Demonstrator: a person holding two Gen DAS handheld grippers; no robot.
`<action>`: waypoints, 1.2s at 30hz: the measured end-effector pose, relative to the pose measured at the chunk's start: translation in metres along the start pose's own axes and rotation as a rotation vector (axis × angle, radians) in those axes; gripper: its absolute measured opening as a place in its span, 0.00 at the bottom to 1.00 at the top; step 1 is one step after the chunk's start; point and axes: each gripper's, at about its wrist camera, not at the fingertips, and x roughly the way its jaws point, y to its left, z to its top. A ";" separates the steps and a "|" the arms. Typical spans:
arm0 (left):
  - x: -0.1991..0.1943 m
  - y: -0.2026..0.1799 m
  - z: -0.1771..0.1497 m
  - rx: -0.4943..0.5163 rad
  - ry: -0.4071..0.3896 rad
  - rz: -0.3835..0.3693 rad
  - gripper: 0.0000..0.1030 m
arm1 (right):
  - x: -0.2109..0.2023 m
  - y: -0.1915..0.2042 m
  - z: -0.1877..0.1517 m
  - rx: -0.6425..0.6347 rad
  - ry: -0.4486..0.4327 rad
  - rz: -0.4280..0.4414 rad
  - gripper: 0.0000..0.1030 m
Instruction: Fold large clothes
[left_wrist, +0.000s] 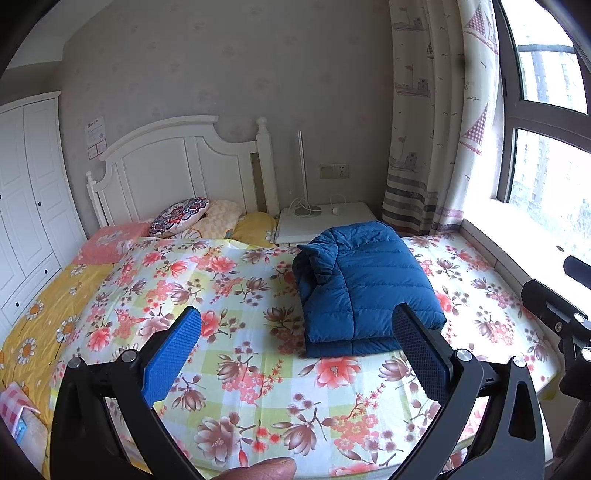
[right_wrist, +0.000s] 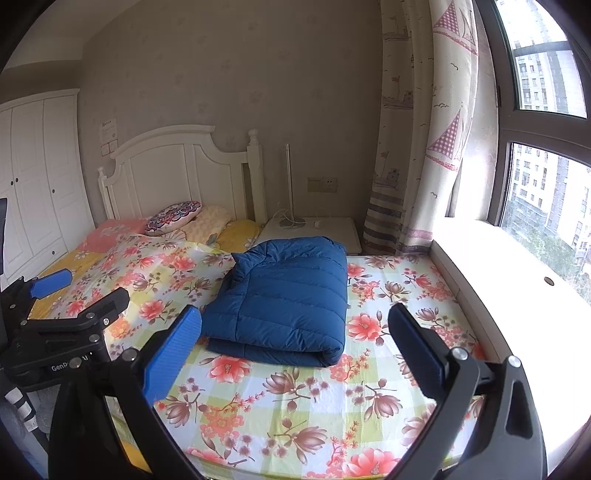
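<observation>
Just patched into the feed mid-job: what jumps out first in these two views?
The blue puffer jacket, already folded into a thick bundle, lies on the floral bedsheet toward the window side of the bed. Both grippers, left and right, hang open and empty above the sheet in front of it, touching nothing. Behind it are the white headboard, a heap of pillows, and a bright window at right.
</observation>
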 end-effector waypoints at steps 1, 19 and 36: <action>0.000 0.000 0.000 0.000 0.000 0.000 0.96 | 0.000 0.000 0.000 -0.001 0.000 -0.001 0.98; -0.002 -0.001 -0.002 0.000 -0.001 0.004 0.96 | -0.001 0.002 -0.002 -0.001 0.002 0.000 0.98; -0.005 0.001 -0.003 0.004 -0.018 0.001 0.96 | -0.002 0.003 -0.002 -0.001 0.002 -0.001 0.98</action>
